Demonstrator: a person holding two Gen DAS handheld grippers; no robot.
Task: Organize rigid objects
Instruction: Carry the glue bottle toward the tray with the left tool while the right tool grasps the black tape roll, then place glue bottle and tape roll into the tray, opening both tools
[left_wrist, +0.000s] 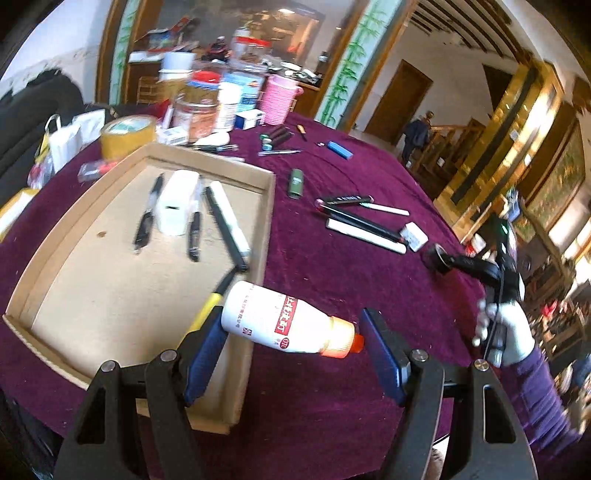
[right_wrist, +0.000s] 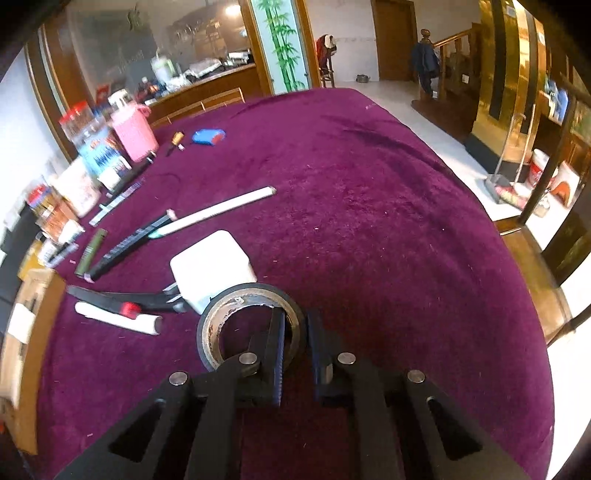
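Note:
My left gripper (left_wrist: 293, 323) is shut on a white bottle with an orange cap (left_wrist: 280, 321), held lengthwise between the blue pads above the near right wall of a cardboard tray (left_wrist: 92, 295). Inside the tray lie pens (left_wrist: 146, 218), a white box (left_wrist: 175, 206) and a black and a white stick (left_wrist: 231, 221). My right gripper (right_wrist: 295, 317) is shut on the wall of a black tape roll (right_wrist: 251, 290), one finger inside the ring and one outside, resting on the purple cloth. From the left wrist view that roll (left_wrist: 437, 258) sits at the right gripper's tip.
A white charger block (right_wrist: 212, 266), black and white sticks (right_wrist: 122, 314), a long white stick (right_wrist: 221, 208) and a green tube (right_wrist: 90, 251) lie beside the roll. Jars, a pink basket (left_wrist: 277, 98) and a yellow tape roll (left_wrist: 127, 134) crowd the far side. A gloved hand (left_wrist: 506, 332) holds the right gripper.

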